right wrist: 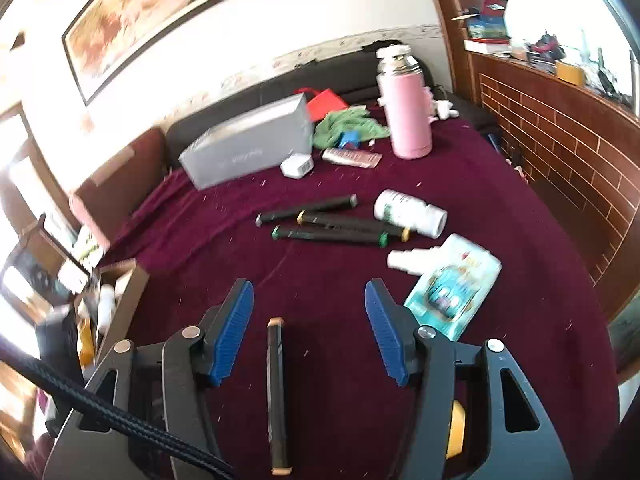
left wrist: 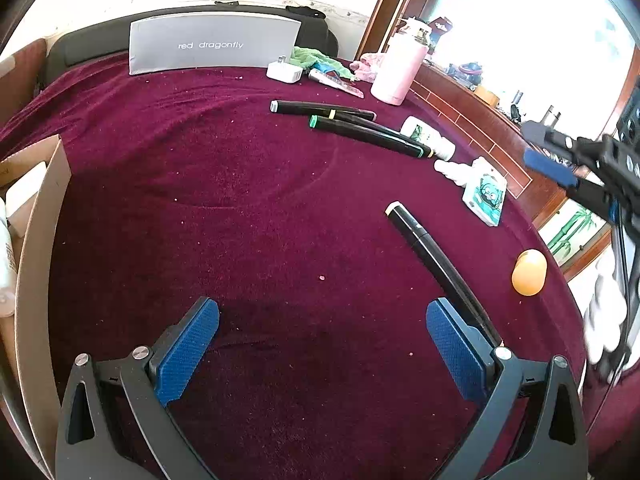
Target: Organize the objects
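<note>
A black marker with a cream cap (right wrist: 276,392) lies on the maroon cloth (right wrist: 500,208), seen below and between the fingers of my right gripper (right wrist: 308,286). That gripper is open and its pads do not touch the marker. The same marker (left wrist: 436,268) lies just beyond the right finger of my left gripper (left wrist: 322,308), which is open and holds nothing. Three more black markers (left wrist: 360,128) lie together mid-table. My right gripper (left wrist: 552,160) hangs above the table's right edge.
An open cardboard box (left wrist: 36,240) stands at the left edge. A white bottle (left wrist: 428,136), small white bottle (left wrist: 452,168), teal packet (left wrist: 486,196) and orange ball (left wrist: 529,272) lie on the right. At the back are a pink flask (left wrist: 396,68), grey box (left wrist: 212,42) and white charger (left wrist: 284,71).
</note>
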`<state>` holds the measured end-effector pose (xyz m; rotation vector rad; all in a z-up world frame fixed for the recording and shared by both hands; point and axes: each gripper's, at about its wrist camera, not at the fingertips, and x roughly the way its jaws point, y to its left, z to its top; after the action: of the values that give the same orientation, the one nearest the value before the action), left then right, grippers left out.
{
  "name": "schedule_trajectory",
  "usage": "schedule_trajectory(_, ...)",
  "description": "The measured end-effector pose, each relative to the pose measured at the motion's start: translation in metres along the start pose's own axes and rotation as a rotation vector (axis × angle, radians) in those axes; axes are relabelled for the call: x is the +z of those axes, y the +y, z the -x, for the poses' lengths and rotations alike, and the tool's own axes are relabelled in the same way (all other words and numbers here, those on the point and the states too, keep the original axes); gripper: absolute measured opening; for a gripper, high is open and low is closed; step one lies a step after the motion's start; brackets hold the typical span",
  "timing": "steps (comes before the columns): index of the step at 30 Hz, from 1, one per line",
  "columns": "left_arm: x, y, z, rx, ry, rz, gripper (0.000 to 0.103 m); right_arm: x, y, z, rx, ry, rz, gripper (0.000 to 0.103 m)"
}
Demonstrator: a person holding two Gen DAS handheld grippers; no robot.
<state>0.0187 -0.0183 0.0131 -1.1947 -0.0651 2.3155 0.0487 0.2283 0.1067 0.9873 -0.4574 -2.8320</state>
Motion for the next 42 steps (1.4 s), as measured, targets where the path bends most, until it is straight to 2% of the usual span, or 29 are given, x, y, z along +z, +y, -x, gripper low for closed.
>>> schedule_trajectory(4,0.000,-0.002,-0.001,0.014,0.006,-0.011,0.100,0.021,-0.016,-0.001,0.005,-0.014,-0.050,0.059)
schedule_trajectory(10,-0.001,-0.003,-0.002,0.015,0.006,-0.011,0.100,0.048,-0.017,-0.005,0.039,0.098,0.009,0.059)
schedule_trajectory(13,-0.001,0.000,0.000,-0.007,-0.003,0.006,0.100,0.058,-0.018,-0.007,0.040,0.127,0.024,0.060)
schedule_trajectory(15,-0.001,0.001,0.001,-0.017,-0.008,0.015,0.100,0.068,-0.023,-0.012,0.046,0.134,-0.003,0.060)
schedule_trajectory(19,-0.001,0.003,0.003,-0.022,-0.011,0.020,0.100,0.084,-0.039,-0.037,0.080,0.239,-0.102,0.064)
schedule_trajectory(25,-0.001,0.003,0.004,-0.028,-0.013,0.025,0.101,0.097,-0.047,-0.094,-0.061,0.372,-0.078,0.064)
schedule_trajectory(27,-0.001,0.003,0.004,-0.029,-0.014,0.026,0.101,0.097,-0.049,-0.114,-0.034,0.423,-0.104,0.064)
schedule_trajectory(29,-0.001,0.002,0.004,-0.029,-0.014,0.026,0.101,0.095,-0.044,-0.133,0.050,0.484,-0.130,0.064)
schedule_trajectory(33,-0.001,0.002,0.004,-0.034,-0.016,0.031,0.101,0.093,-0.020,-0.161,0.105,0.519,-0.079,0.064)
schedule_trajectory(36,0.000,0.003,0.003,-0.038,-0.017,0.033,0.101,0.086,-0.016,-0.185,0.011,0.557,-0.073,0.063)
schedule_trajectory(37,-0.001,0.003,0.004,-0.039,-0.018,0.033,0.100,0.083,-0.016,-0.189,-0.005,0.551,-0.073,0.067)
schedule_trajectory(38,-0.001,0.003,0.004,-0.041,-0.018,0.034,0.101,0.083,-0.013,-0.189,-0.003,0.535,-0.068,0.069)
schedule_trajectory(41,0.000,0.004,0.003,-0.043,-0.019,0.035,0.101,0.056,-0.011,-0.202,0.078,0.692,-0.151,0.071)
schedule_trajectory(42,0.000,0.004,0.003,-0.044,-0.018,0.036,0.101,0.050,-0.006,-0.197,0.065,0.667,-0.123,0.072)
